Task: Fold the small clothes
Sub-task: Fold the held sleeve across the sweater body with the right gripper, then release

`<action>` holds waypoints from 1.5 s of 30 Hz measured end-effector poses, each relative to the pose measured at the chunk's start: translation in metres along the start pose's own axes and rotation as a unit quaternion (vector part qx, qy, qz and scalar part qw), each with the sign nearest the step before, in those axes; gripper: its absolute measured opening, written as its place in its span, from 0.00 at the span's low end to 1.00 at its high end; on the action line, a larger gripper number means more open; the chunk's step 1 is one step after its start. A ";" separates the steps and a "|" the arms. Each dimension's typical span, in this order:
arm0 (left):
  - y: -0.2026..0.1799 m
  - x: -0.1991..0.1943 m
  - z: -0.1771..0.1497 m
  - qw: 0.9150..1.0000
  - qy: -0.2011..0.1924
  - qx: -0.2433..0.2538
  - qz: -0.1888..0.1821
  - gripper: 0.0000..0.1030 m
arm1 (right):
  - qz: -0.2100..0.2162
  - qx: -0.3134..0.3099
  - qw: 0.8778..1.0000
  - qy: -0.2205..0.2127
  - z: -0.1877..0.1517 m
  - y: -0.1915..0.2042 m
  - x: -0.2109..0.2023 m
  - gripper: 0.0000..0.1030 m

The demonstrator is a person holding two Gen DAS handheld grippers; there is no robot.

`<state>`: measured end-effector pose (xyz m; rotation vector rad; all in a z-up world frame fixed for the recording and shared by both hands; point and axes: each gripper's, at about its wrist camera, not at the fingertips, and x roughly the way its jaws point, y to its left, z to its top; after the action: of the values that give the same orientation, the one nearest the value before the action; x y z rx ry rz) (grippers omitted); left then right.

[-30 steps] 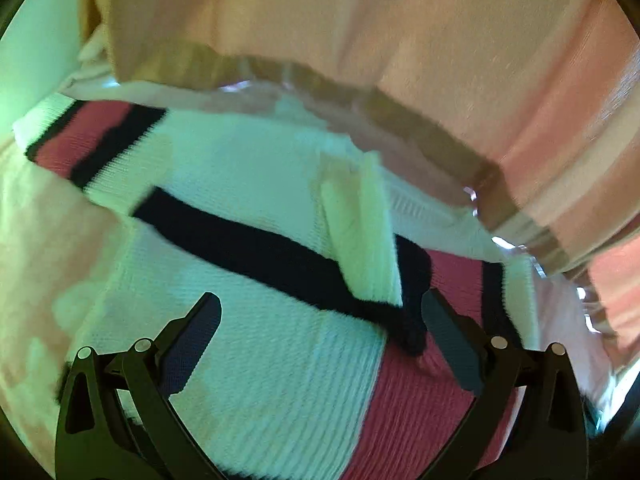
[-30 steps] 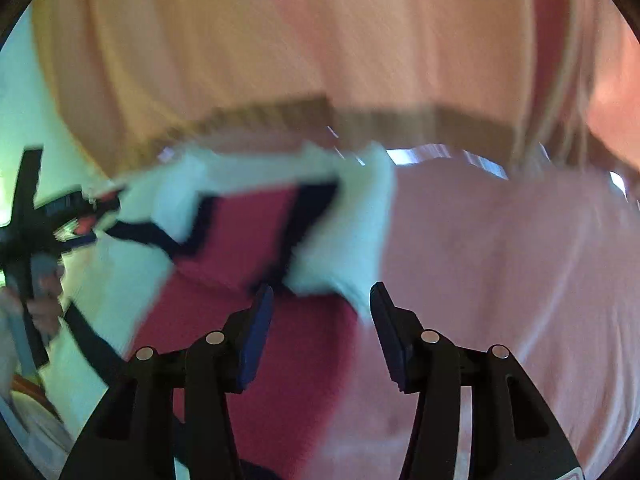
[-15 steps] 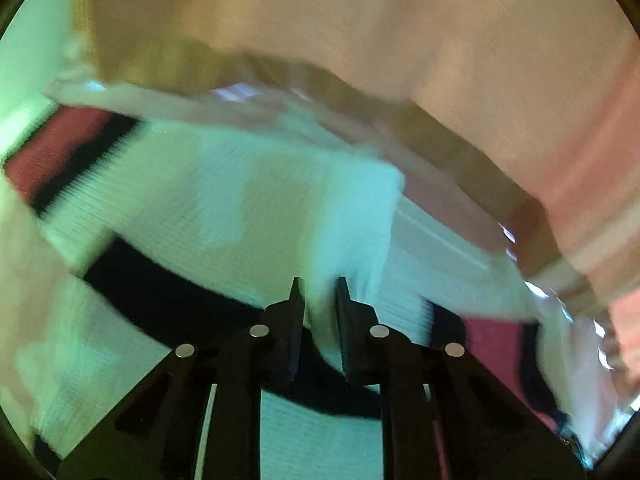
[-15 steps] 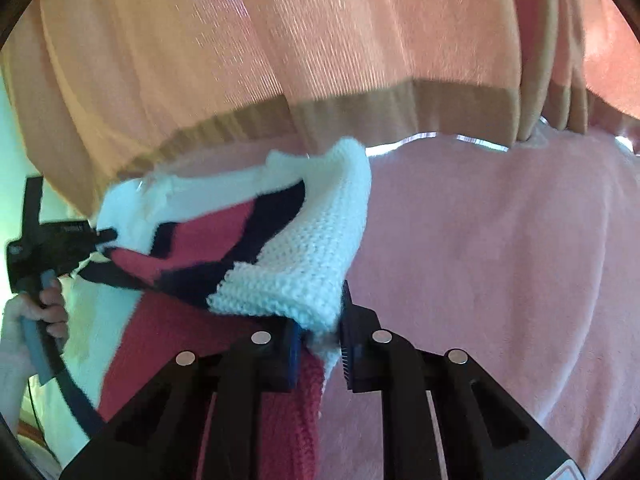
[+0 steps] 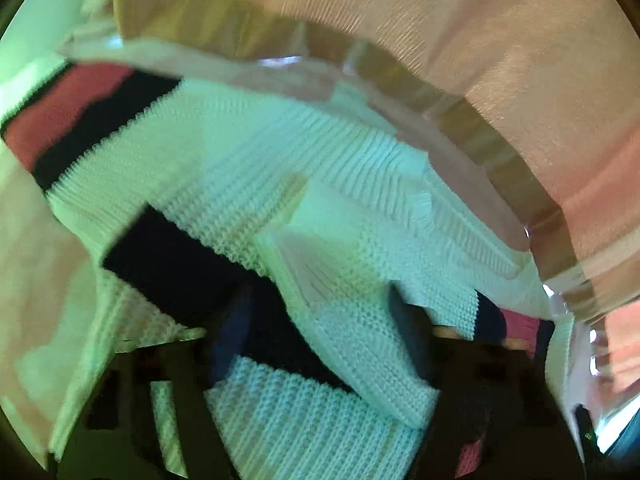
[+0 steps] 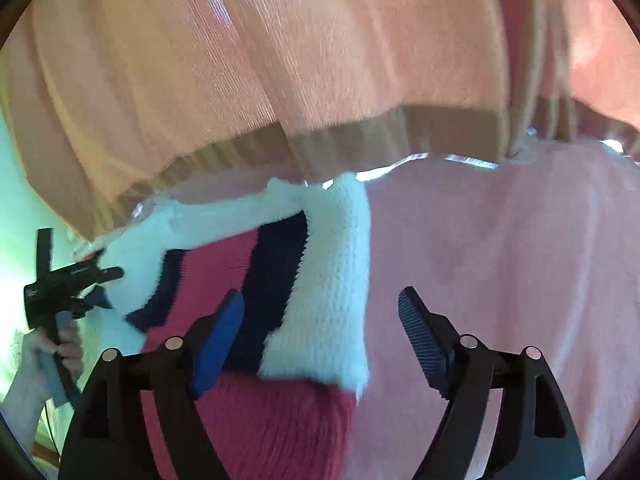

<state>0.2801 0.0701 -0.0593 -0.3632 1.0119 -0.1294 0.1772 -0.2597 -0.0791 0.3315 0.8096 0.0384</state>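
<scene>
Sweater (image 6: 280,280), a small knit in white, navy and red, lies spread on the pink bed cover (image 6: 500,280), its far edge close under the peach curtain (image 6: 280,80) that hangs behind with a tan hem. From the left wrist view the same knit (image 5: 280,160) fills most of the picture, a white sleeve cuff (image 5: 360,352) lying folded across the body. Half a second back both tools were pinched shut on white cuffs; now both sets of jaws are opening and the sleeves have been laid inward over the chest. The right gripper (image 6: 320,344) stands wide apart, with the white cuff (image 6: 332,300) between its fingers but touched by neither pad, so that sleeve is released. The left gripper (image 5: 320,344) is blurred and partly parted; its cuff lies between the fingers, and the pads seem to be off it, though the blur makes that hard to confirm. In the right wrist view the person's hand (image 6: 44,364) grips the handle of that left tool at the sweater's far side. As I judge it, the sleeve-folding step is just finishing, and what remains is to fold the body over itself.
</scene>
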 end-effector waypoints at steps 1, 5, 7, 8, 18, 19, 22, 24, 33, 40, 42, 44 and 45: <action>-0.001 0.000 0.000 1.000 -0.009 0.004 0.004 0.37 | -0.003 -0.004 1.000 0.024 0.002 -0.001 0.015 0.74; -0.011 -0.012 0.005 0.998 -0.043 0.019 -0.039 0.07 | 0.022 -0.009 0.999 0.048 -0.003 -0.004 0.044 0.14; -0.025 -0.035 0.009 0.993 -0.098 0.052 -0.044 0.07 | 0.039 -0.006 0.999 -0.011 0.005 0.000 0.015 0.13; -0.030 -0.040 0.010 0.991 -0.115 0.060 -0.042 0.07 | 0.049 -0.005 0.998 -0.035 0.009 0.001 0.003 0.13; -0.019 0.008 -0.001 0.995 -0.051 0.078 0.018 0.11 | 0.003 0.008 1.000 0.005 -0.010 -0.015 0.027 0.15; -0.017 0.006 0.000 0.996 -0.050 0.071 0.014 0.11 | 0.005 0.008 1.000 -0.008 -0.008 -0.013 0.020 0.15; -0.007 0.010 0.000 0.998 -0.038 0.049 0.007 0.16 | -0.024 0.005 0.999 0.040 -0.019 -0.022 0.038 0.22; -0.003 -0.002 0.003 0.998 -0.048 0.035 0.017 0.29 | -0.042 0.023 0.999 0.019 -0.021 -0.026 0.026 0.32; 0.158 -0.090 0.062 0.962 -0.175 -0.193 0.083 0.83 | 0.004 -0.051 0.997 -0.060 -0.036 0.044 -0.064 0.47; 0.283 -0.057 0.099 0.939 -0.138 -0.268 0.168 0.76 | 0.048 -0.139 0.989 -0.019 -0.098 0.105 -0.045 0.51; 0.286 -0.050 0.105 0.939 -0.146 -0.259 0.176 0.69 | 0.036 -0.170 0.985 -0.011 -0.107 0.110 -0.037 0.51; 0.282 -0.045 0.110 0.942 -0.151 -0.241 0.177 0.36 | 0.032 -0.183 0.983 -0.005 -0.112 0.114 -0.031 0.51; 0.281 -0.043 0.113 0.945 -0.147 -0.234 0.175 0.19 | 0.034 -0.178 0.983 -0.003 -0.114 0.114 -0.031 0.51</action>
<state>0.3357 0.3708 -0.0715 -0.6085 0.7879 0.4842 0.0846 -0.1251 -0.0956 0.0198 0.7686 0.2440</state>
